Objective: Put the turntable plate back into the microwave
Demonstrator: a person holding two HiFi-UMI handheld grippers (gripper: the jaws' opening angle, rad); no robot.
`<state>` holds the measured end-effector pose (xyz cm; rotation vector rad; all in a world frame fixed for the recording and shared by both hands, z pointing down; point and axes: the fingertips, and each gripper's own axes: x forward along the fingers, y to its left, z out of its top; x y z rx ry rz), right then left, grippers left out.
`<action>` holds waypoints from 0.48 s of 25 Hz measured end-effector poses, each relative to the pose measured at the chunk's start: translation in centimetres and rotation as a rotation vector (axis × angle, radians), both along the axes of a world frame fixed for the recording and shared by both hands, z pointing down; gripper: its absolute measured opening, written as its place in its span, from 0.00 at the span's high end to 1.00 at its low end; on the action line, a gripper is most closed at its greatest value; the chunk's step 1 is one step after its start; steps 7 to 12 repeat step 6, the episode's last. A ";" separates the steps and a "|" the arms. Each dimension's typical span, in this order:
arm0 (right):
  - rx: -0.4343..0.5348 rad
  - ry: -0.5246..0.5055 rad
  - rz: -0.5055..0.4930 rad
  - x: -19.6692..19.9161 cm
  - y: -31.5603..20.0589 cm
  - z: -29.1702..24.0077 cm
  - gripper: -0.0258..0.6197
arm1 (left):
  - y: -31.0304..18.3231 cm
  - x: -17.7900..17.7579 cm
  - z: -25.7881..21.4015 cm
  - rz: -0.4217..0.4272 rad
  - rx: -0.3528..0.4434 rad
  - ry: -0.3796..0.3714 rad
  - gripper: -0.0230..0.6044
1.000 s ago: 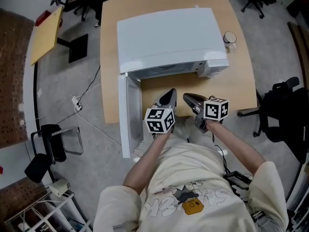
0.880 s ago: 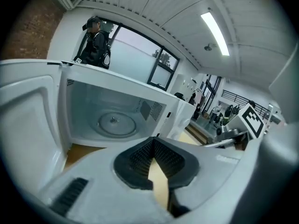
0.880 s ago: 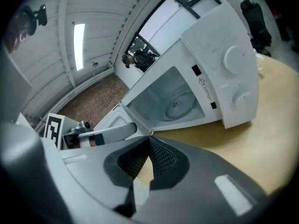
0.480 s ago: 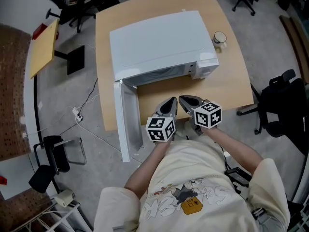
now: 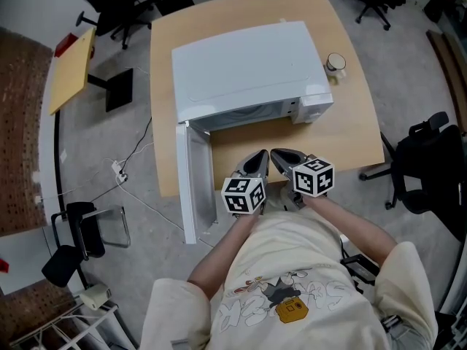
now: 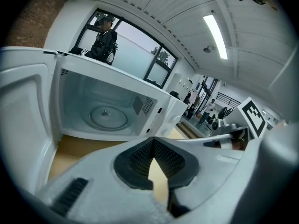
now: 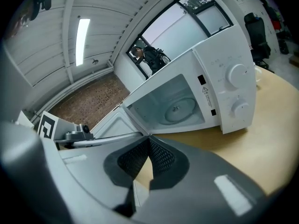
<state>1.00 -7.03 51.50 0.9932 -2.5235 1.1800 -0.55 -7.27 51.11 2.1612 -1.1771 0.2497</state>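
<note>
While the glass turntable plate (image 6: 108,118) is lying flat on the floor of the white microwave (image 5: 244,68), with a small hub showing at its middle, both claws are hanging outside the cavity in front of it. The left gripper (image 6: 153,141) is pressing its ribbed black pads together at the tips, with nothing between them. The right gripper (image 7: 148,139) is doing the same, closed and empty. In the left gripper view the plate is sitting up and to the left of the closed tips. In the right gripper view the plate (image 7: 180,110) is showing just above and to the right of them. Neither claw is touching it.

In the head view the two grippers are pointing side by side at the open cavity from the lower middle of the frame. The left gripper (image 5: 259,157) and the right gripper (image 5: 279,154) are nearly meeting at the tips over the wooden table (image 5: 343,122). The microwave door (image 5: 191,184) is standing swung open at the left. Two round dials (image 7: 236,73) are sitting on the control panel, beside a small warning label (image 7: 205,94) whose print is too small to read. A white cup (image 5: 336,63) is standing on the table just right of the microwave.
</note>
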 end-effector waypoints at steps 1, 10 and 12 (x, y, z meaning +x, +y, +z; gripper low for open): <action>0.003 -0.001 -0.002 0.0 0.1 0.0 0.95 | 0.1 0.0 0.1 -0.002 -0.001 0.001 0.96; 0.014 0.007 -0.012 0.3 0.0 0.2 0.95 | -0.1 0.3 0.0 -0.014 0.004 0.004 0.96; 0.014 0.007 -0.012 0.3 0.0 0.2 0.95 | -0.1 0.3 0.0 -0.014 0.004 0.004 0.96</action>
